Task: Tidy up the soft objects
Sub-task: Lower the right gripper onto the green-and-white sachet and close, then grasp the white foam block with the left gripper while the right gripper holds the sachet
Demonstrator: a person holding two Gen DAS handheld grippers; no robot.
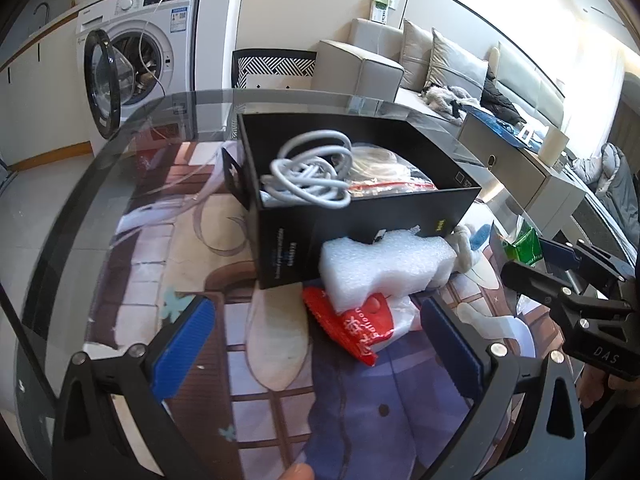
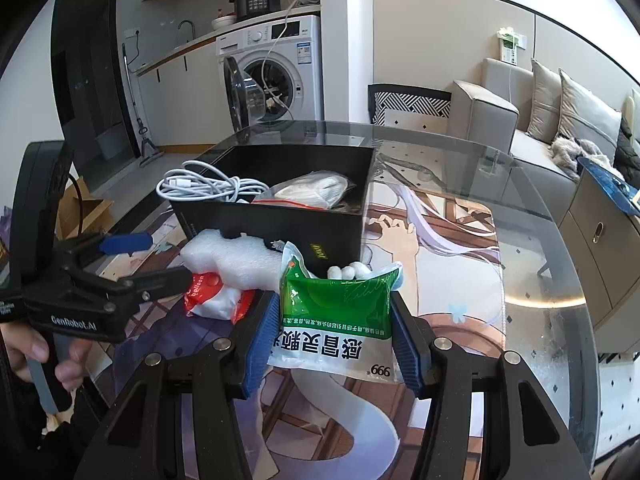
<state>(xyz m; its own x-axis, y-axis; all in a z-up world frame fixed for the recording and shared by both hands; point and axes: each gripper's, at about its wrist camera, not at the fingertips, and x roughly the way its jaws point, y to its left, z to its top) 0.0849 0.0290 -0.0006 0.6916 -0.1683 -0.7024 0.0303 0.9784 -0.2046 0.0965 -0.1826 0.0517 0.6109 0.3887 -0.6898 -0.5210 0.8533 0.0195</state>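
A black open box (image 1: pixel 352 216) (image 2: pixel 280 216) stands on the glass table and holds a coiled white cable (image 1: pixel 312 172) (image 2: pixel 204 186) and a clear bag of white items (image 2: pixel 312 192). In front of it lie a white foam piece (image 1: pixel 384 268) (image 2: pixel 236 256) and a red-and-white packet (image 1: pixel 360 328) (image 2: pixel 212 296). My left gripper (image 1: pixel 316 344) is open just short of the red packet. My right gripper (image 2: pixel 334 332) is shut on a green-and-white medicine pouch (image 2: pixel 340 320), which also shows in the left wrist view (image 1: pixel 524 246). A white plush toy (image 2: pixel 352 270) shows behind the pouch.
The round glass table (image 2: pixel 540 280) covers a printed anime mat (image 1: pixel 256 336). A washing machine (image 1: pixel 140 48) with its door open stands behind. A grey sofa (image 2: pixel 540 120) and a low cabinet (image 2: pixel 600 248) are to the right. A patterned chair (image 1: pixel 276 68) stands at the table's far edge.
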